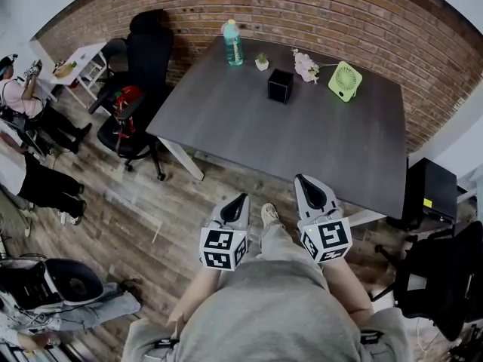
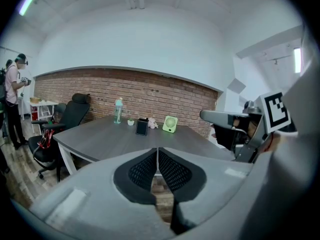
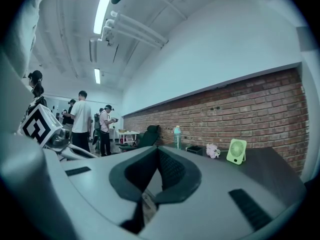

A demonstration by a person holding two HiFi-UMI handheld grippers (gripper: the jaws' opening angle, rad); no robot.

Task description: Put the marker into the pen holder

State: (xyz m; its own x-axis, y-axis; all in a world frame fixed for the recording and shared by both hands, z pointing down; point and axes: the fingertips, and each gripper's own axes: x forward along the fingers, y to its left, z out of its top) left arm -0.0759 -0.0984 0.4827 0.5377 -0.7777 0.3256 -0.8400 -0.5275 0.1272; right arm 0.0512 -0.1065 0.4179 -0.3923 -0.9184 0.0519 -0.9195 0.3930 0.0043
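The pen holder (image 1: 280, 86) is a black cube standing toward the far side of the dark grey table (image 1: 302, 138); it also shows as the pen holder (image 2: 142, 126) and the pen holder (image 3: 194, 149). No marker shows in any view. My left gripper (image 1: 241, 197) and right gripper (image 1: 301, 178) are held close to my body, over the floor just short of the table's near edge. In the left gripper view, the left gripper (image 2: 158, 152) has its jaws together with nothing between them. The right gripper (image 3: 159, 152) is likewise shut and empty.
On the table's far side stand a green bottle (image 1: 232, 42), a small potted plant (image 1: 261, 62), pink flowers (image 1: 306, 66) and a green fan (image 1: 344, 81). A black office chair (image 1: 143, 59) stands at the table's left. People stand at the far left. A black box (image 1: 429, 191) sits at the right.
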